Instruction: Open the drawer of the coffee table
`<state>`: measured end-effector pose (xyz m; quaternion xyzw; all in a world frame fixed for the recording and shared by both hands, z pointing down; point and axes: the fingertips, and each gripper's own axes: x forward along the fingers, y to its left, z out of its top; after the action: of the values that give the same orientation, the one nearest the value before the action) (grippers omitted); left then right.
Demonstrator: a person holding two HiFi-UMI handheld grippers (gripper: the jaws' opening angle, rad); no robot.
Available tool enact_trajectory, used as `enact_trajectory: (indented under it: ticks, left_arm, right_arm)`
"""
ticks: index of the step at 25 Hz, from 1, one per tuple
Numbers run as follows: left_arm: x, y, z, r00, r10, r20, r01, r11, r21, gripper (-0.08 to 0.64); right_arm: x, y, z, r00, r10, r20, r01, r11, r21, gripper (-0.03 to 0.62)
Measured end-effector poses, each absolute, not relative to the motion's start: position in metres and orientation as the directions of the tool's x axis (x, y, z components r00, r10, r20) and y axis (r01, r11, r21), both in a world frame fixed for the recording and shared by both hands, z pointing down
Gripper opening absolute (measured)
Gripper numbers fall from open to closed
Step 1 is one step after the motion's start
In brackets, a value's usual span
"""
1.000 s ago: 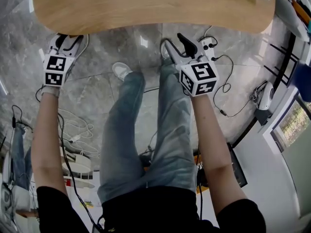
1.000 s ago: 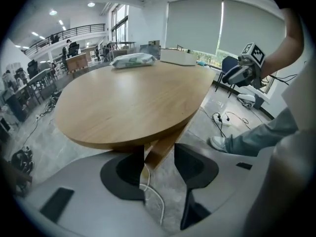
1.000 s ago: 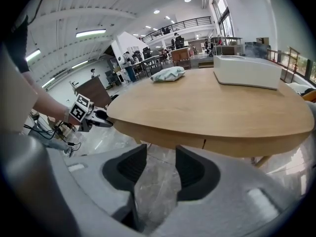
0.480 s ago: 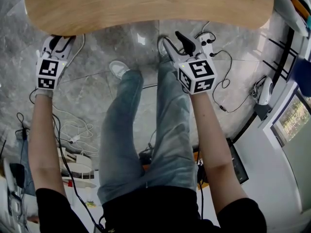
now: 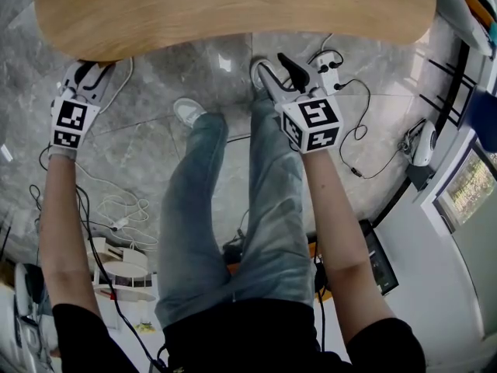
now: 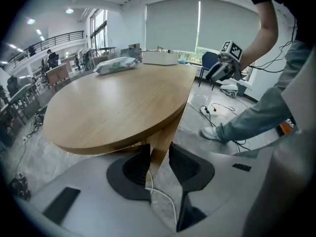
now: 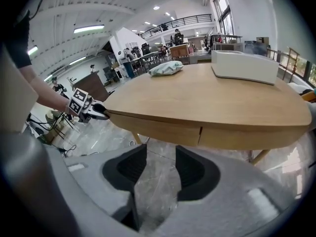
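Right tool (image 7: 159, 169) gapes before the shut, flush wooden drawer (image 7: 163, 130).

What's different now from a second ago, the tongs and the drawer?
The left tongs, at the edge of the table, are closing from a wider gap and have rolled slightly; nothing is clamped between them. The right tongs, the shut drawer and the table stayed as they were.

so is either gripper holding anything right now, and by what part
Nothing is held. The jaws of the left gripper are closing by the edge of the coffee table but do not press on it yet; the right gripper is open and empty.
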<state>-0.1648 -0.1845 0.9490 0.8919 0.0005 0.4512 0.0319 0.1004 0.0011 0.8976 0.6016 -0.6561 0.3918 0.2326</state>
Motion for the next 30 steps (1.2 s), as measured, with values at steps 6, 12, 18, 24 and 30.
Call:
enact_trajectory:
  ticks: [6,12,18,24,30]
  left_arm:
    - [-0.172,-0.161,0.948,0.589,0.053,0.806,0.009,-0.998,0.059,0.127]
    - [-0.182,-0.144,0.947,0.591,0.044,0.805,-0.012,-0.998,0.063,0.129]
    - [-0.182,-0.143,0.947,0.591,0.029,0.806,-0.039,-0.997,0.064,0.132]
    - [-0.182,-0.142,0.947,0.579,0.033,0.815,-0.035,-0.997,0.066,0.132]
    - [-0.182,-0.143,0.948,0.565,0.03,0.824,-0.045,-0.997,0.067,0.135]
  right_arm:
    - [0.101,0.002,0.897,-0.163,-0.605,0.779,-0.973,-0.03,-0.227,0.184]
    - [0.114,0.009,0.913,-0.107,-0.569,0.816,-0.984,-0.056,-0.169,0.259]
    - [0.119,0.015,0.924,-0.078,-0.535,0.841,-0.997,0.023,-0.078,0.285]
    - [0.133,0.003,0.935,-0.083,-0.499,0.863,-0.993,0.112,-0.032,0.301]
    - [0.129,-0.009,0.948,-0.134,-0.438,0.889,-0.967,0.255,-0.021,0.269]
